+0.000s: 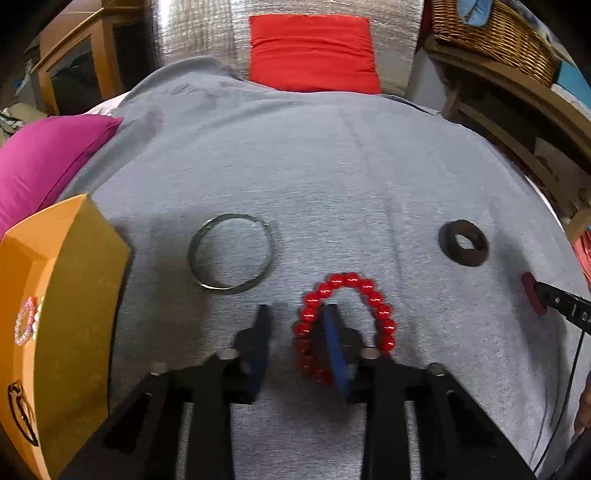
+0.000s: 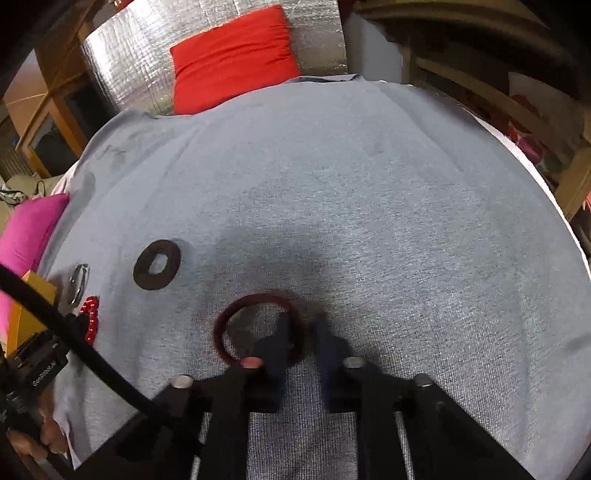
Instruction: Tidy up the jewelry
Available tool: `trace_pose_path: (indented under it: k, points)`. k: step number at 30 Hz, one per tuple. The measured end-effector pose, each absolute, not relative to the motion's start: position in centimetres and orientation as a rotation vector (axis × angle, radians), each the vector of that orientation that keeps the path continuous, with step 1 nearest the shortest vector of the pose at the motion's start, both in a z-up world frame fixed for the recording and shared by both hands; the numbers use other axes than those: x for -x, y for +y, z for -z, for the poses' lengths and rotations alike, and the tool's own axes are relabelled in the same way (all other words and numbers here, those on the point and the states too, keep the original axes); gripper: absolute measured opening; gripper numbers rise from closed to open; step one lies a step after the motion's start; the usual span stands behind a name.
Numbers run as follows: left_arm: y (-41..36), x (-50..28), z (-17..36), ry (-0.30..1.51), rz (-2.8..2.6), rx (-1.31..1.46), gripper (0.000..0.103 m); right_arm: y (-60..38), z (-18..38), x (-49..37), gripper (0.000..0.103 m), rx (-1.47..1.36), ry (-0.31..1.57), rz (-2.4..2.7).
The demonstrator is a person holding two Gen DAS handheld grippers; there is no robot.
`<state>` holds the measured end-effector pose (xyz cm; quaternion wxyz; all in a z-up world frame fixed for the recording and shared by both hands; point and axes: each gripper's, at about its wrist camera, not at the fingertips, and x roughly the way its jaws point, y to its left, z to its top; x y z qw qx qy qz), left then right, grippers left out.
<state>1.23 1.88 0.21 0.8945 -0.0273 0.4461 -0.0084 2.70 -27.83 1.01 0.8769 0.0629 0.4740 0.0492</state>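
A red bead bracelet (image 1: 369,291) lies on the grey cloth (image 1: 332,166). My left gripper (image 1: 297,314) is open, its right finger inside the bracelet's loop and its left finger outside it. A silver bangle (image 1: 231,253) and a black ring (image 1: 463,242) lie beyond. In the right wrist view a dark maroon bangle (image 2: 236,310) lies on the cloth (image 2: 369,184). My right gripper (image 2: 301,325) is open, its left finger inside the bangle and its right finger outside, straddling the rim. The black ring (image 2: 157,264), silver bangle (image 2: 78,282) and red beads (image 2: 90,317) show at left.
An orange box (image 1: 70,295) stands at the left with a pearl-and-pink bracelet (image 1: 26,319) inside. A magenta cushion (image 1: 40,162) and a red cushion (image 1: 314,51) lie at the cloth's far edges. A wicker basket (image 1: 491,33) sits on wooden shelves at right.
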Motion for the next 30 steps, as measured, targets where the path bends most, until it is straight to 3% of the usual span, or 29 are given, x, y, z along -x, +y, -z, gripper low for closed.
trace_pose_path:
  k: [1,3,18,30]
  points:
    - [1.7,-1.2,-0.3,0.926,0.03,0.056,0.011,-27.9,-1.1,-2.6,0.006,-0.137,0.987,-0.103]
    - [1.5,-1.0,-0.4,0.926,0.042,0.055,0.009,-27.8,-1.2,-2.5,0.006,-0.14,0.984,-0.106]
    - [0.5,1.8,-2.4,0.908,0.155,0.086,0.009,-28.0,-2.0,0.1,0.006,-0.149,1.01,-0.192]
    - [1.0,1.2,-0.5,0.968,0.11,0.078,0.01,-29.0,-1.5,0.1,0.006,-0.179,1.036,-0.194]
